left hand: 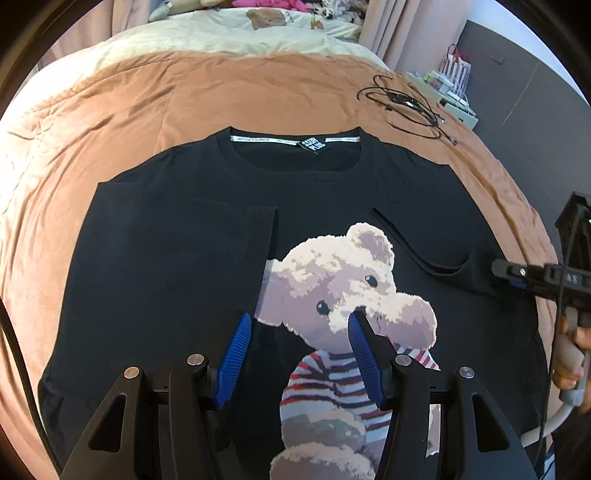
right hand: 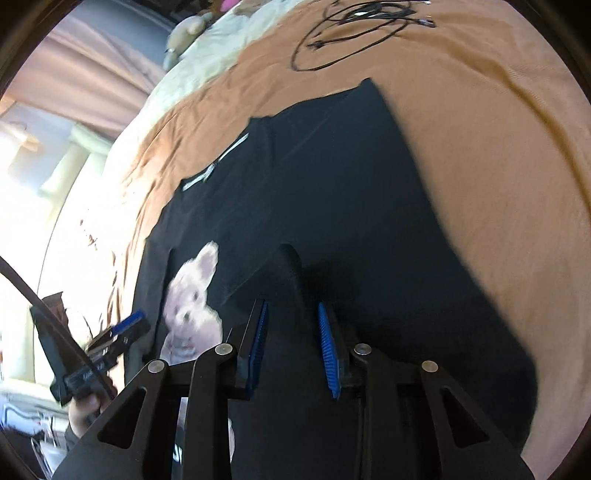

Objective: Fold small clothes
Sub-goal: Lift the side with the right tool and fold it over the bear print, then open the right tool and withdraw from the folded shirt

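Both sleeves folded in — black tee (left hand: 177,258) flat on bedspread (left hand: 110,110).

One black cotton T-shirt (left hand: 192,266) is seen spread on one rust-brown quilted bedcover (left hand: 110,110). One printed pale teddy bear in a red-and-white striped top (left hand: 354,295) is counted on the shirt's front, and one black woven neck label (left hand: 311,144) inside its collar. One tangle of thin black cable (left hand: 406,105) is found on the cover. Two black two-finger grippers with blue ribbed pads are counted: the left gripper (left hand: 300,321) and the right gripper (right hand: 291,310). Two pads are borne by each. One cream bear-patterned duvet (left hand: 229,31) is seen beyond.
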`<state>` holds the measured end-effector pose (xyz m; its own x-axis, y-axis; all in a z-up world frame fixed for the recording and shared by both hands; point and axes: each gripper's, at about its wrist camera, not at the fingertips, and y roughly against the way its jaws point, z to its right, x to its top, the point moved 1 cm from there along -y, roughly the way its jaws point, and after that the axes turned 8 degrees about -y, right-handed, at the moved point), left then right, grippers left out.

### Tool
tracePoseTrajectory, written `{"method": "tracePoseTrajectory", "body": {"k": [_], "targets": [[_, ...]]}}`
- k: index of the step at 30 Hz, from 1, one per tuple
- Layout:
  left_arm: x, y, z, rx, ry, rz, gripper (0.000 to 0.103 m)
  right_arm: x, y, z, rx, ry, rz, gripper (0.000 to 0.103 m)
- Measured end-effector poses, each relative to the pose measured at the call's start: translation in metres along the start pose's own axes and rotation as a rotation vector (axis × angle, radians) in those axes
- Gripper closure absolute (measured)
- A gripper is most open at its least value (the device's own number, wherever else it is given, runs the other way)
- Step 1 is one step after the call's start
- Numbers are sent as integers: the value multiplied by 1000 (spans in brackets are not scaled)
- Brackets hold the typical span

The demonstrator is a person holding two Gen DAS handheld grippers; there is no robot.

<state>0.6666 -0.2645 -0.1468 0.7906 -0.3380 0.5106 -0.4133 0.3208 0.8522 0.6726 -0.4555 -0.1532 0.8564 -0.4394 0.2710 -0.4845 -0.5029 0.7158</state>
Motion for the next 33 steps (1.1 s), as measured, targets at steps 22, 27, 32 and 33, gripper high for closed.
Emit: {"method": "tracePoseTrajectory", "body": {"k": [22,27,32,33], "targets": [[-71,113,-14,39,77,45,45,-125,84,-53,-182,164,12,47],[-98,147,-21,46,96,66,41,-158,119,-63,-219,186,75,24],[-130,187,-28,52,100,128,18,-194,158,-65,-328,194,171,16],[-138,195,-28,55,96,142,10,-201,163,-67,-331,195,180,15]]}}
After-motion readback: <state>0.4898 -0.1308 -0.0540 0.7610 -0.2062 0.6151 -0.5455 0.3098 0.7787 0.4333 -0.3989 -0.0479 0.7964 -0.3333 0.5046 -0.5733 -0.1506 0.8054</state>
